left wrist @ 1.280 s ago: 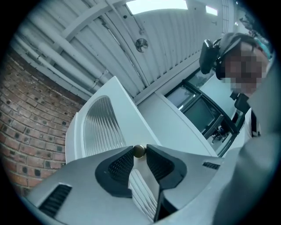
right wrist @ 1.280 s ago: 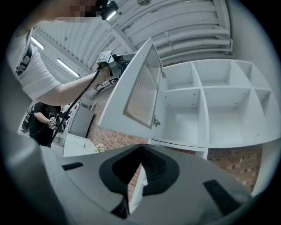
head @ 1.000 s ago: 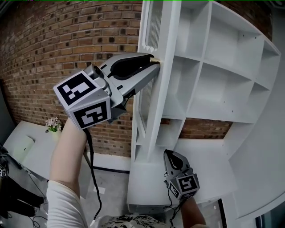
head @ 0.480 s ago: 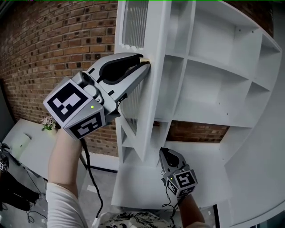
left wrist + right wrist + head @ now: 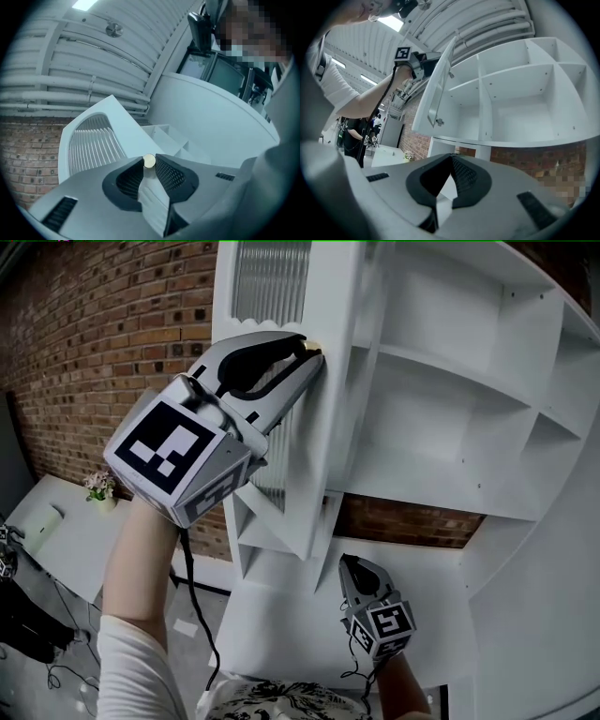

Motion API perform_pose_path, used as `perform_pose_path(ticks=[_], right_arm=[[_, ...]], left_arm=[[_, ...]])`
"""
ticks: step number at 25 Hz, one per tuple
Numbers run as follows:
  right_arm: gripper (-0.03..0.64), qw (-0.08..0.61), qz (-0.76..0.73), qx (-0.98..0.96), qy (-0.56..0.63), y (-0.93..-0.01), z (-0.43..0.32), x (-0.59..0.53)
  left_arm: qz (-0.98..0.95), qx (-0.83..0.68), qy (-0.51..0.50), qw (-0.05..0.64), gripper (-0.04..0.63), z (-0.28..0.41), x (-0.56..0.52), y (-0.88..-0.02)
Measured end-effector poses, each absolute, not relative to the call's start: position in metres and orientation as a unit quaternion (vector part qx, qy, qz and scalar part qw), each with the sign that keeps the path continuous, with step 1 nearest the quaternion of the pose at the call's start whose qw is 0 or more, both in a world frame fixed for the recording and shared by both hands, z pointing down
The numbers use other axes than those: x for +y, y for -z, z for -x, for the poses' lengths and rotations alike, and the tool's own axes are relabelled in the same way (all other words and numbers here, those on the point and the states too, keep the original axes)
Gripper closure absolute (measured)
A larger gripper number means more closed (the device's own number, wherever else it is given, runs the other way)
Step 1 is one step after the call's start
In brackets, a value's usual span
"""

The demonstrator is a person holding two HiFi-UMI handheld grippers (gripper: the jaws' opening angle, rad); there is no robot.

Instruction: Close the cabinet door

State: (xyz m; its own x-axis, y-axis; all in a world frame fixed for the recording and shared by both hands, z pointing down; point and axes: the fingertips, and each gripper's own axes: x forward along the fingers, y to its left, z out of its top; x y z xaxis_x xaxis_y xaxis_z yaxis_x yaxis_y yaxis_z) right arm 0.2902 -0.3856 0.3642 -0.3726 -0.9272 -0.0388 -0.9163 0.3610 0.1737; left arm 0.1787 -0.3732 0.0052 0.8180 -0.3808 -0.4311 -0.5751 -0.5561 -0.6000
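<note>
The white cabinet door (image 5: pixel 330 418), with a ribbed glass pane, stands swung out from the open white shelf cabinet (image 5: pixel 441 474). My left gripper (image 5: pixel 310 346) reaches up to it, and its jaws are closing on the small round door knob (image 5: pixel 315 340), pads pressed on both sides. In the left gripper view the knob (image 5: pixel 149 161) sits between the fingertips of the left gripper (image 5: pixel 149 164), in front of the door (image 5: pixel 93 140). My right gripper (image 5: pixel 355 564) hangs low beneath the shelves, shut and holding nothing. The right gripper view has the door (image 5: pixel 436 89) ajar above my right gripper (image 5: pixel 451 157).
A brick wall (image 5: pixel 94 334) stands behind and to the left of the cabinet. A white table (image 5: pixel 56 540) with a small flower pot (image 5: pixel 98 488) is at the lower left. The white lower unit (image 5: pixel 281 615) is under the door. Cables trail on the floor.
The door has swung with my left gripper still on its knob, so more of its ribbed face shows now. The right gripper has stayed low beneath the shelves.
</note>
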Motion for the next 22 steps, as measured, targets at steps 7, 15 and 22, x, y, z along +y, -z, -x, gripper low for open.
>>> perform_pose_path(ticks=[7,15,22], right_arm=[[0.612,0.015,-0.557,-0.827,0.078,-0.374,-0.315,-0.384],[0.612,0.013,-0.573,-0.816,0.081,-0.374,-0.349,-0.391],[0.612,0.006,-0.574,-0.814,0.082,-0.371,-0.363,-0.396]], left_arm=[[0.846,0.327,-0.082,0.414,0.505,-0.223,-0.404,-0.006],[0.821,0.388,-0.108,0.404,0.505,-0.252,-0.434,-0.005],[0.816,0.405,-0.103,0.399,0.505,-0.269,-0.456,-0.005]])
